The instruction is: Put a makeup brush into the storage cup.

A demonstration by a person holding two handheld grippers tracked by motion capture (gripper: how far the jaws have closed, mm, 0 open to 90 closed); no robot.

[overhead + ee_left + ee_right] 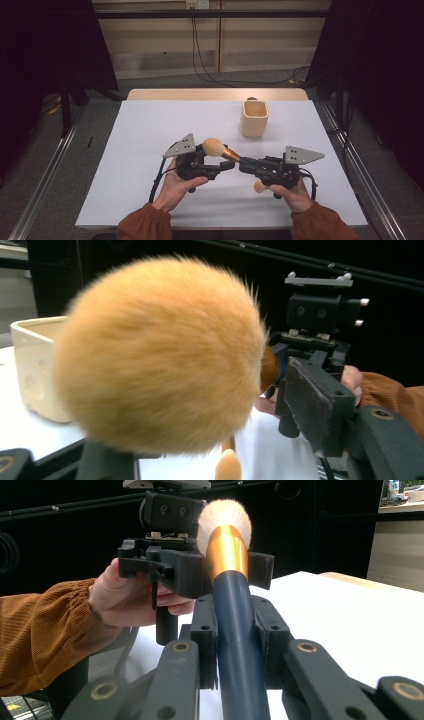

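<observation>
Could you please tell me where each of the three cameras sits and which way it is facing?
High view: above the person's side, looking forward and down on the white table; both forearms show.
Left gripper view: rides the left tongs, facing the makeup brush head and right tongs.
Right gripper view: rides the right tongs, looking along the clamped brush handle towards the left tongs.
All share the brush.

Lighting even and overhead; the white surface (150,150) reads bright without glare, surroundings fall to near black. Shadows soft and short under the hands. High view slightly soft overall. Left gripper view: brush (160,355) head very near, fuzzy at its edges; cup (32,370) behind it blurred. Right gripper view: near handle sharp, far background dim and soft.
</observation>
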